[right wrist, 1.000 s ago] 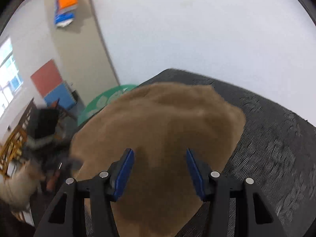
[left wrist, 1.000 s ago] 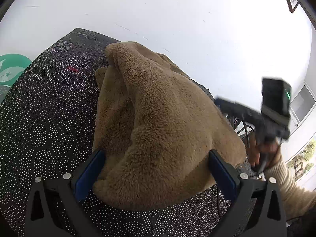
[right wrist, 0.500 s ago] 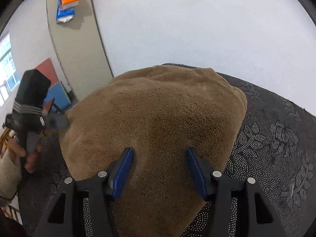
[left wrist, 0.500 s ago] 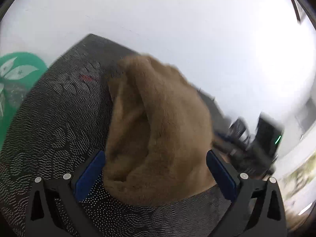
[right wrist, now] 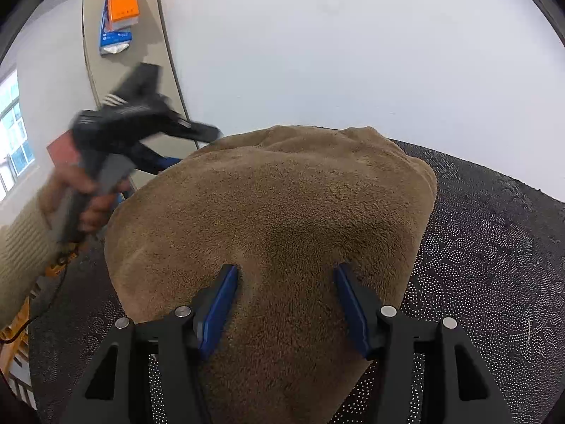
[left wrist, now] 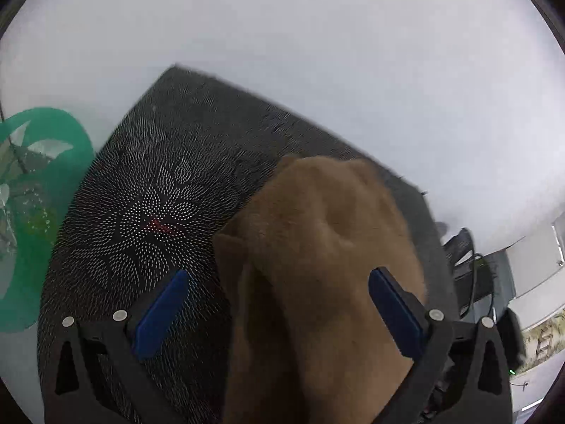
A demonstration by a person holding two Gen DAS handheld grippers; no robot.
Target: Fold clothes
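A white wall [right wrist: 353,53] is filling the far background. Below it, a bench [right wrist: 494,254] in black cloth with fine white dotted swirls is carrying a plush brown garment [right wrist: 275,219], heaped in a rounded fuzzy mound. The right hand-held gripper [right wrist: 286,300] is sitting with blue pads parted, fleece bulging between them. The left hand-held gripper [left wrist: 279,312] is hanging spread wide over the garment's left edge, gripping nothing.
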